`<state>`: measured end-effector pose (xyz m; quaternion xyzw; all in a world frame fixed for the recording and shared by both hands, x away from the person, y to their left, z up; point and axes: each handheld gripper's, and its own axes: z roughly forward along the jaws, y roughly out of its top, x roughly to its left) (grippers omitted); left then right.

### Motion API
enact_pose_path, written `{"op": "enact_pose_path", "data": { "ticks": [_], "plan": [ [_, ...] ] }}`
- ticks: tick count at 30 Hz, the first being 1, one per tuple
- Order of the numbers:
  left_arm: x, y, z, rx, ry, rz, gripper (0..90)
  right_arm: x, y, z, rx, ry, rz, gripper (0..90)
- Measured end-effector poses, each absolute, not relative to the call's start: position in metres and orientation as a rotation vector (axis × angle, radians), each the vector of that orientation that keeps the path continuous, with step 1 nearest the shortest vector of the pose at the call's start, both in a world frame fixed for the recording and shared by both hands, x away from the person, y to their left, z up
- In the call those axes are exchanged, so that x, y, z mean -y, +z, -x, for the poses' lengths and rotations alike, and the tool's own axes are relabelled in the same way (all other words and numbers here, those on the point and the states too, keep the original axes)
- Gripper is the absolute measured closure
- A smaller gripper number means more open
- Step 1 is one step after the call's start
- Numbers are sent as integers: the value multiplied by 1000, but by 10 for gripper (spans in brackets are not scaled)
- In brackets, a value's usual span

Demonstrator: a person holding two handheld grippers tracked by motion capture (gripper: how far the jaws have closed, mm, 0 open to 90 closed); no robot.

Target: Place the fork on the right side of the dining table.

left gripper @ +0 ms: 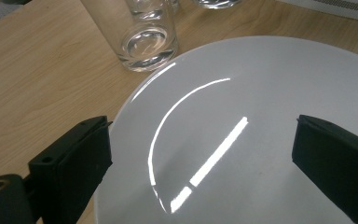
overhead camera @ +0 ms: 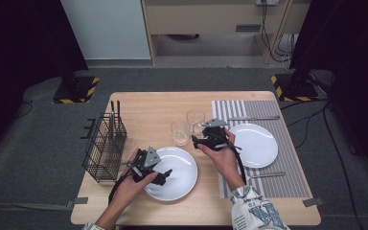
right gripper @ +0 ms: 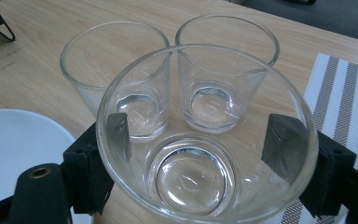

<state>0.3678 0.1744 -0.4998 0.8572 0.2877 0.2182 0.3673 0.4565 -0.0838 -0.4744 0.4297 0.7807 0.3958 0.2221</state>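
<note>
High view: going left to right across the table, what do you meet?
Wire basket → left claw over the near white plate → glass → right claw → far white plate on the striped placemat.

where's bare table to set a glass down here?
Free: bare wood between the wire basket and the glasses, and the far strip behind them. Crowded: the near plate, the glass cluster, and the striped mat with its plate and cutlery.
</note>
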Motion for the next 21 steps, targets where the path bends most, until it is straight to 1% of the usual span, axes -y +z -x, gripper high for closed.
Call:
{"op": "enact_pose_path", "data": {
  "ticks": [14, 21],
  "plan": [
    [-174, -500, -368, -739, 561, -2202, 39, 101, -464, -456, -2137, 1107, -1209, 199],
    [-174, -500, -368, -741, 561, -2204, 40, 103, -463, -456, -2136, 1111, -1216, 199]
  ]
}}
